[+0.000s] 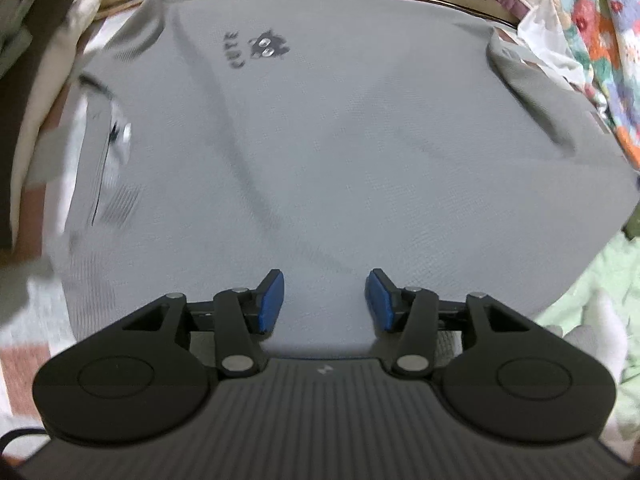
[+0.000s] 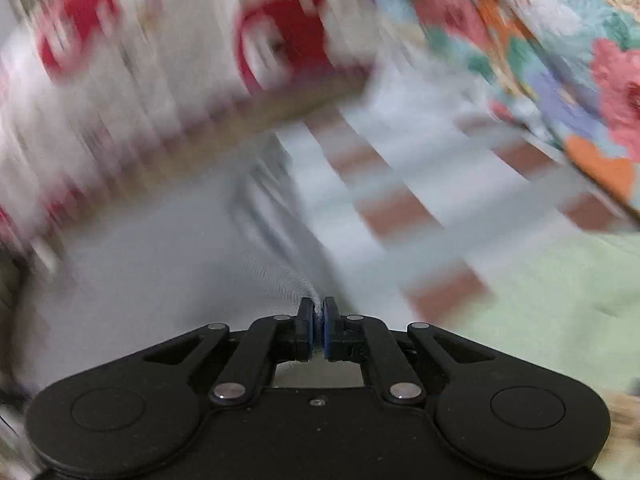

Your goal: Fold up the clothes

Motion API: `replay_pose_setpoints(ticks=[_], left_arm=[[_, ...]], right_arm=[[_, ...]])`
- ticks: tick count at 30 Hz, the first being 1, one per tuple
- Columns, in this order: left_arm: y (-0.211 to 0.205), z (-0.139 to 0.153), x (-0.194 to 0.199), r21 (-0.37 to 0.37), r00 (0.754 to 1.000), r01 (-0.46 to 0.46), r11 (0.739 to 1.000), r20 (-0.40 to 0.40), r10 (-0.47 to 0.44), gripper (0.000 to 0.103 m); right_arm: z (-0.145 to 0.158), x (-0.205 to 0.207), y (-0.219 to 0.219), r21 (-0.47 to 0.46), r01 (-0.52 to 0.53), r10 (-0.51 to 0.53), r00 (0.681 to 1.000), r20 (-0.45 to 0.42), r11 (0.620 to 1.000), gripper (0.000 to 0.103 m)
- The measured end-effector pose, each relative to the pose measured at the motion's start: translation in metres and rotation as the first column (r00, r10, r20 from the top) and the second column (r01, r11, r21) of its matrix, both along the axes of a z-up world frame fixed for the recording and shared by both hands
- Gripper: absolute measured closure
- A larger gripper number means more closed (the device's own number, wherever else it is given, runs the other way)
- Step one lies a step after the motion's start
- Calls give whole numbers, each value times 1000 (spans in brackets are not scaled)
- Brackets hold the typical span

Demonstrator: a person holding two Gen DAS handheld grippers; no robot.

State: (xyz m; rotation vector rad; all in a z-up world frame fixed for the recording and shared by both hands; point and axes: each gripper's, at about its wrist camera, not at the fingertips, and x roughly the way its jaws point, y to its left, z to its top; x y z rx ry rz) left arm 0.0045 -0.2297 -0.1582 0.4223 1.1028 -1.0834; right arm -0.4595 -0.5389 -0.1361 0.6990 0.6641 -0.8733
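**Left wrist view: grey shirt spread flat, one corner pinched**

Left wrist view shows the grey shirt (image 1: 320, 152) lying flat on the checked cloth (image 1: 24, 344), likely so it can be folded. The left gripper (image 1: 324, 300) hangs over its near edge, jaws apart, holding nothing. The right gripper (image 2: 318, 326) has its jaws squeezed tight on a bit of grey shirt cloth, probably to lift it over. That view is very blurry, so which part it holds is hard to tell.
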Motion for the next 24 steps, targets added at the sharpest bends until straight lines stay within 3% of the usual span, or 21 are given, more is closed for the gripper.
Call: replay_pose_setpoints(ticks=[1, 5, 9, 10, 12, 14, 16, 20, 24], left_arm=[[3, -1, 0, 7, 1000, -2, 1000, -1, 2, 57], [10, 4, -7, 4, 999, 25, 1000, 33, -25, 57], [34, 18, -2, -17, 999, -19, 1000, 40, 20, 55], [41, 20, 2, -12, 998, -49, 999, 37, 49, 55], [54, 26, 12, 12, 992, -116, 993, 46, 115, 55], [68, 31, 21, 34, 983, -176, 984, 66, 174, 54], [83, 37, 31, 38, 969, -239, 970, 69, 236, 53], [113, 38, 55, 29, 925, -374, 927, -63, 376, 50], [128, 38, 62, 55, 880, -464, 884, -91, 467, 48]], right_arm=[[-5, -2, 3, 20, -14, 15, 999, -42, 1000, 97], [-4, -12, 19, 0, 32, -32, 999, 25, 999, 97], [27, -18, 37, -141, 37, -5, 976, 219, 989, 98], [32, -22, 42, -175, 47, -7, 974, 224, 983, 98], [17, -20, 41, -171, 9, -5, 1000, 22, 985, 99], [-8, -14, 38, -115, -6, -12, 989, -149, 993, 99], [-10, -13, 41, -122, 28, -44, 991, -127, 992, 99], [-19, -10, 41, -107, 39, -56, 986, -157, 994, 98], [-20, -14, 46, -106, 54, -68, 989, -135, 993, 98]])
